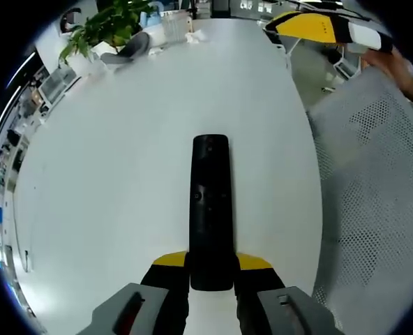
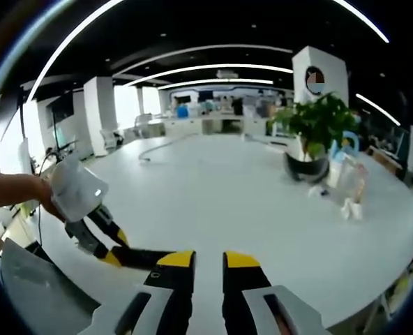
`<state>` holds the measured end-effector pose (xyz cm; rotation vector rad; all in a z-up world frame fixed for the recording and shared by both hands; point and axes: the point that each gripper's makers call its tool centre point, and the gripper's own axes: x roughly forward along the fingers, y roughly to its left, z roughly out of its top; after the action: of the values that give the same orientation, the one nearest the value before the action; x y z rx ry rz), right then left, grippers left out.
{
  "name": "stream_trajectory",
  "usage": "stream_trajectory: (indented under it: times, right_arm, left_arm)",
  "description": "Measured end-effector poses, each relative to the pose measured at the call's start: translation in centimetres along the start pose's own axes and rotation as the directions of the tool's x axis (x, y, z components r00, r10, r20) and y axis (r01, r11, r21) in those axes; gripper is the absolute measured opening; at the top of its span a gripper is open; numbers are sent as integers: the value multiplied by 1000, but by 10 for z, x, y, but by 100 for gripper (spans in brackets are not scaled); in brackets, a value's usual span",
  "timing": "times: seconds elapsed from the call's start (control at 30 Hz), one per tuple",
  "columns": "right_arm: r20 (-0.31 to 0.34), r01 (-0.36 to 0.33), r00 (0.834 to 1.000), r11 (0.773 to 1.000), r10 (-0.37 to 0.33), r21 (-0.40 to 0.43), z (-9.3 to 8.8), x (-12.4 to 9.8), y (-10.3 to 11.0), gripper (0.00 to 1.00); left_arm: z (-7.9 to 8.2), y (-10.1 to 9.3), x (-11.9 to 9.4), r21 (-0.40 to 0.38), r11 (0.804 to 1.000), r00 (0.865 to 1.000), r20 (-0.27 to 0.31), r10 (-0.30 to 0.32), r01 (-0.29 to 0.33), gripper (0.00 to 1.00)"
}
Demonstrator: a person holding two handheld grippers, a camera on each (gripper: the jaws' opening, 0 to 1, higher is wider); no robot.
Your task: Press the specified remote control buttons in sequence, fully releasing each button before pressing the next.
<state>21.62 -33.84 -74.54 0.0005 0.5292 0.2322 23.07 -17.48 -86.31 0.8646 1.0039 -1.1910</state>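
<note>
Remote control (image 1: 211,209) — between left gripper (image 1: 211,269) jaws

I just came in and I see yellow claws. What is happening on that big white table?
A person is holding a gripper in each hand. The left gripper is clamped on the near end of a black remote control, which lies along the white table. The right gripper holds nothing, with its jaws a little apart above the table. A potted plant stands further back. No button is being pressed.
</note>
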Motion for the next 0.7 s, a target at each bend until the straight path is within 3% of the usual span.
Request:
stream_trajectory:
  times: [0.17,0.47,0.7]
  right_arm:
    - [-2,5,1000,1000,-5,-14,0,-2,1,0]
    - [8,1,1000,1000,-1,20,3,-6,1,0]
    - [4,-37,999,999,37,37,3,-7,7,0]
  left_arm:
    - [0,-5,0,-5,1000,1000,-2,-1,1,23]
    - [-3,-18,-1,-13,1000,1000,2,2,-2,23]
    - [-5,-26,-2,-49,999,999,39,7,-5,23]
